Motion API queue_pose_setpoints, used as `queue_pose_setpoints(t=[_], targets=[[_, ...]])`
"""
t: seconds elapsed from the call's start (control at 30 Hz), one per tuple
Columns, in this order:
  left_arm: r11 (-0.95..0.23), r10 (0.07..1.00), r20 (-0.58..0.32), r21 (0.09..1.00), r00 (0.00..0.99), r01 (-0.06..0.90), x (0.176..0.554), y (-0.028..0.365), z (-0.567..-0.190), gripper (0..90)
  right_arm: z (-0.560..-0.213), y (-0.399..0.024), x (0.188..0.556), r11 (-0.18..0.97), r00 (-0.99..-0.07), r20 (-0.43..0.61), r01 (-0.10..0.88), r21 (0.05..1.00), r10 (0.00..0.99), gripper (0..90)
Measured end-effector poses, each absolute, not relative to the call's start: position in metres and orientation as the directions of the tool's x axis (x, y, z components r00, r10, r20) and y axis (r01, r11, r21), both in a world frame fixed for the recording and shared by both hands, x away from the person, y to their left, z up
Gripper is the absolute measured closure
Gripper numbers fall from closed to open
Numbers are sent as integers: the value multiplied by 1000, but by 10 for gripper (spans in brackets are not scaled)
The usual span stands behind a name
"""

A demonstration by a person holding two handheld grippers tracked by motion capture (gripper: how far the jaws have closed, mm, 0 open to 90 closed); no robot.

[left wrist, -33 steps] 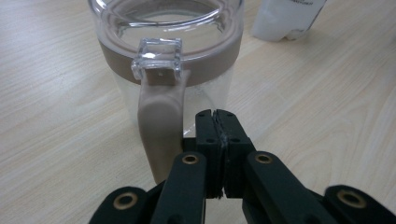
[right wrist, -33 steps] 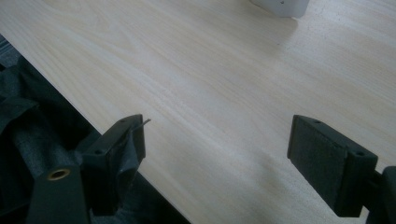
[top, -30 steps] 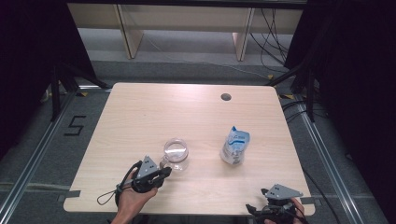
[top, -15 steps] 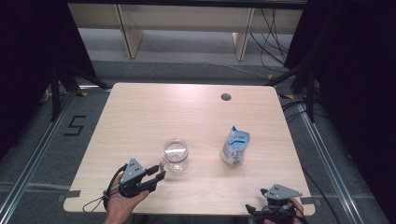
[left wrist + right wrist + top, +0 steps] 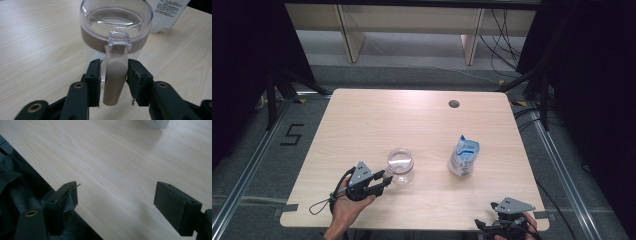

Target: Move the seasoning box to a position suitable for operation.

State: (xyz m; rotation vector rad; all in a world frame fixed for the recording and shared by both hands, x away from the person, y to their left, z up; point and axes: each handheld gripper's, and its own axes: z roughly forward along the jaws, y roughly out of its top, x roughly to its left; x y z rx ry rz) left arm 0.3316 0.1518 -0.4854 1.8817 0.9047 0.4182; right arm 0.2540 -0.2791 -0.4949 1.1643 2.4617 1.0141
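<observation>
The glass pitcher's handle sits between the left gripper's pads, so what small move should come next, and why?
Probably close the left gripper the rest of the way onto the handle. Its jaws have just been closing and flank the handle of the pitcher, but a thin gap seems to remain by the left pad, so lifting now could let it slip.

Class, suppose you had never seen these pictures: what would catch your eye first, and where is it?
First, the clear glass jug near the table's front left, its beige handle standing between the left gripper's jaws, which have just been closing on it. Next, the white and blue pouch standing to its right. The right gripper waits open at the front right edge.
</observation>
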Motion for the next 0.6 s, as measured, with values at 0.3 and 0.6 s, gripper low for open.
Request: queue_pose_setpoints(t=[0.3,0.6], targets=[[-292,710,-61,881,702,372,333,150,-485,726,-496,-278,254,450,-656,52,570,687,753,201],[-300,661,-71,887,747,350,332,149,-486,727,-494,-278,253,447,-647,52,580,681,760,202]])
